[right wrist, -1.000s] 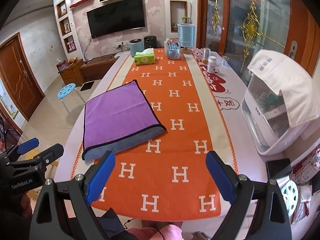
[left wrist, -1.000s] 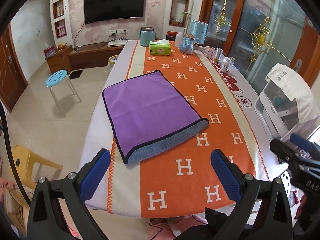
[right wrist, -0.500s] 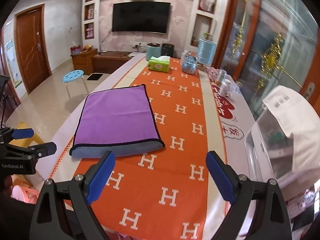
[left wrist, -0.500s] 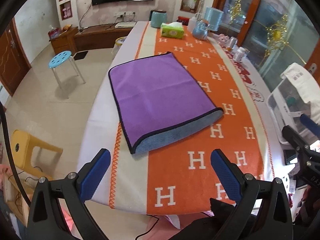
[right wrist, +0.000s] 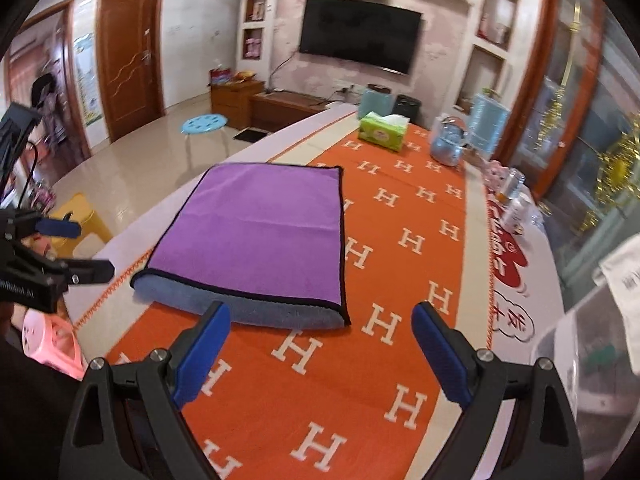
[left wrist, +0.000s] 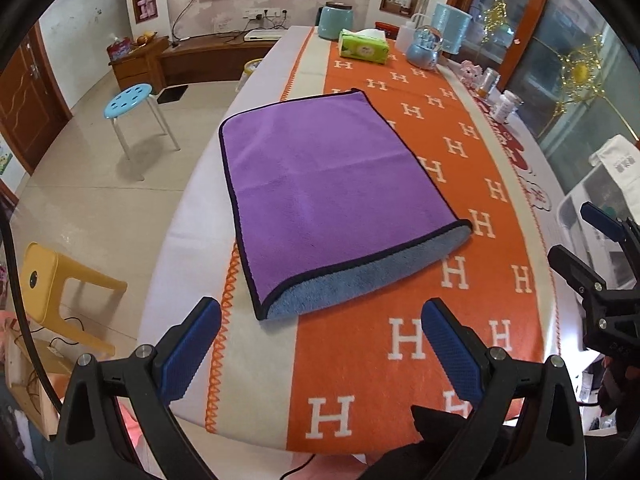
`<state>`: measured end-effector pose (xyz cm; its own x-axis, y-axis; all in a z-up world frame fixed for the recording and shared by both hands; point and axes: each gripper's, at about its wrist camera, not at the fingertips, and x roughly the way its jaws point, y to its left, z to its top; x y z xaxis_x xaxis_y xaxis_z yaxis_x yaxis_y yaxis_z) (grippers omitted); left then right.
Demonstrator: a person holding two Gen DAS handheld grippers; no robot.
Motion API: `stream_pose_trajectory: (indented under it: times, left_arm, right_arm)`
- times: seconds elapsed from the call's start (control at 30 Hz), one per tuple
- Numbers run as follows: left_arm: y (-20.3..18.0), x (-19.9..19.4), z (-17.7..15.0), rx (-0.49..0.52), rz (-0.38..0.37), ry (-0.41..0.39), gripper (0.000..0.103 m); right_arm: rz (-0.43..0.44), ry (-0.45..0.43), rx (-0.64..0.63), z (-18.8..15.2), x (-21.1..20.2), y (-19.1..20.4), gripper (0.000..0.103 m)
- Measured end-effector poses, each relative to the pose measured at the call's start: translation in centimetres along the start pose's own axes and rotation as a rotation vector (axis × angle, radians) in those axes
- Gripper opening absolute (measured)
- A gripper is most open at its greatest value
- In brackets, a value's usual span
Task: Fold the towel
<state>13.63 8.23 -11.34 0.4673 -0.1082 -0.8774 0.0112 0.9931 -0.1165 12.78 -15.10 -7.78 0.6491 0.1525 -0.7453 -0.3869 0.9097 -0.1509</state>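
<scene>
Towel (left wrist: 332, 196) lies folded once on the worktop (left wrist: 460, 320); left gripper (left wrist: 320, 344) and right gripper (right wrist: 320, 344) both spread, empty. Pinching one layer only could unravel it.

Towel on the runner, clutter at the far end

The towel (left wrist: 328, 192) lies on the table runner (left wrist: 404, 344), toward its nine o'clock edge. At twelve o'clock sits the tissue box (left wrist: 363, 47), a kettle (left wrist: 425, 49) at its three o'clock. The stool (left wrist: 129, 98) stands off the table at ten o'clock.

white appliance (right wrist: 600, 344) cut off at right edge, far bottles (right wrist: 516, 200) blurred
</scene>
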Motion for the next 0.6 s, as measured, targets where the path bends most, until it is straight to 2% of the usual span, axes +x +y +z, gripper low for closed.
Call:
stream_pose_trajectory:
  times: [0.2,0.37,0.6]
  left_arm:
    - [0.9,2.6,0.4,-0.007,0.027,0.002,0.100]
    - [1.4,4.8,1.0,0.023,0.060,0.003,0.100]
    - [1.7,7.5,1.3,0.049,0.055,0.033,0.100]
  right_arm:
    - [0.041,0.035,-0.064,-0.4,3.7,-1.3,0.092]
    - [0.081,0.068,-0.107,-0.9,6.7,-2.2,0.084]
    - [0.125,0.100,-0.141,-1.6,10.4,-2.5,0.076]
